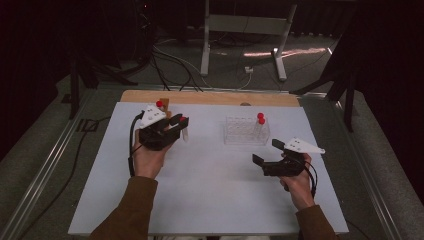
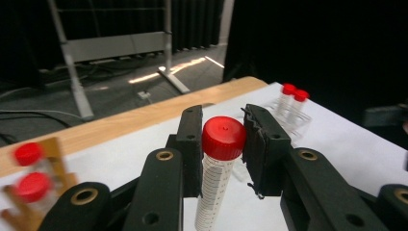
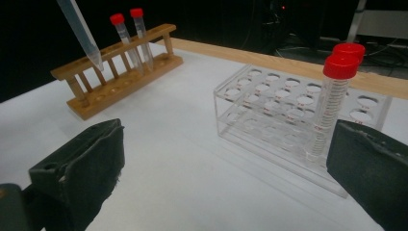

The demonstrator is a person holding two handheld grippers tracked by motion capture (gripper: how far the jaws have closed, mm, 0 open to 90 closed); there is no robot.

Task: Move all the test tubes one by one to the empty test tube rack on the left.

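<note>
On the table [image 1: 200, 190], near the clear rack [image 1: 240, 131] and the wooden rack [image 3: 115, 72], the right tongs [image 1: 265, 152] stand apart and empty, while the left tongs [image 1: 179, 123] are clamped on a red-capped tube [image 2: 217, 168] held above the table.

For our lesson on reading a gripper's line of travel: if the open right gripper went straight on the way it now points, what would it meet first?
Probably the clear plastic tube rack, likely near the red-capped tubes at its end. The right gripper has bare white table before that; depth is uncertain.
</note>
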